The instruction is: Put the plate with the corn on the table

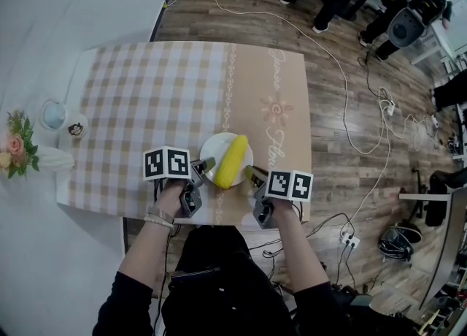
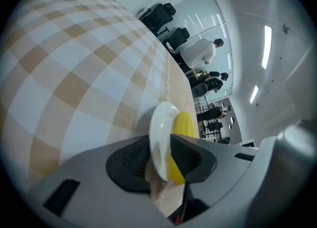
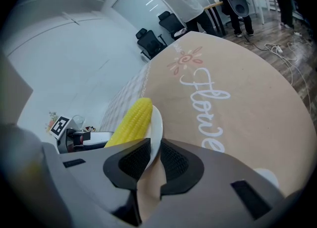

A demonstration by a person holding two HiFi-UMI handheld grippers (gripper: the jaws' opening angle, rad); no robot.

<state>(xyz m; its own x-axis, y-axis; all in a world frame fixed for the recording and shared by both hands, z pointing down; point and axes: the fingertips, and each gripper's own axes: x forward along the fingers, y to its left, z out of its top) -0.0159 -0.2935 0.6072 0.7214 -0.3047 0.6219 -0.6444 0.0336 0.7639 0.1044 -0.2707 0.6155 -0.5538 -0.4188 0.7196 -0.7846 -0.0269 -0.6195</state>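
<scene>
Checked cloth covers the counter (image 1: 139, 101); near its front edge the round white plate (image 1: 210, 146) bearing the yellow corn cob (image 1: 232, 161) appears set down. One rim is clenched by the right gripper (image 1: 252, 174), while the jaws of the left gripper (image 1: 206, 163) stand released around the opposite rim. Release on the right and withdrawal of both are judged to be called for next.

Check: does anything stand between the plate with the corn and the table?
Nothing visible does: the plate with the corn already appears to rest on the table, left gripper and right gripper at its rim.
</scene>
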